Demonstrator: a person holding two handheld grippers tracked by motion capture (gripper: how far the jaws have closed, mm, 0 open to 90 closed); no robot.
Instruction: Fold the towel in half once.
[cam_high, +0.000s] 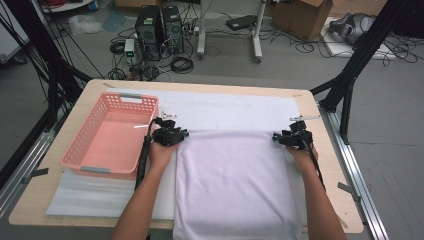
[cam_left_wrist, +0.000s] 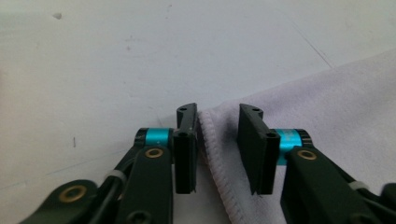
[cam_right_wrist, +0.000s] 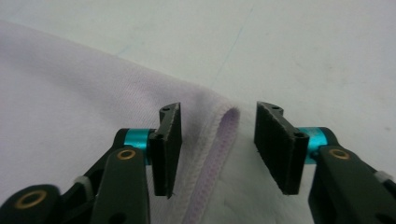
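A pale lilac towel (cam_high: 240, 180) lies flat on the table, its near end hanging over the front edge. My left gripper (cam_high: 175, 136) sits at the towel's far left corner. In the left gripper view the jaws (cam_left_wrist: 217, 112) stand apart with the stitched hem of the towel (cam_left_wrist: 327, 107) lying between them, close to the left pad. My right gripper (cam_high: 282, 139) is at the far right corner. There its jaws (cam_right_wrist: 222, 109) gape wide around the folded corner of the towel (cam_right_wrist: 70, 93), neither pad touching the cloth.
A pink plastic basket (cam_high: 120, 96) stands empty at the table's left, just beside my left hand. A white foam sheet (cam_high: 225, 110) covers the wooden table (cam_high: 200, 86) under the towel. Black frame posts, cables and computers stand on the floor beyond.
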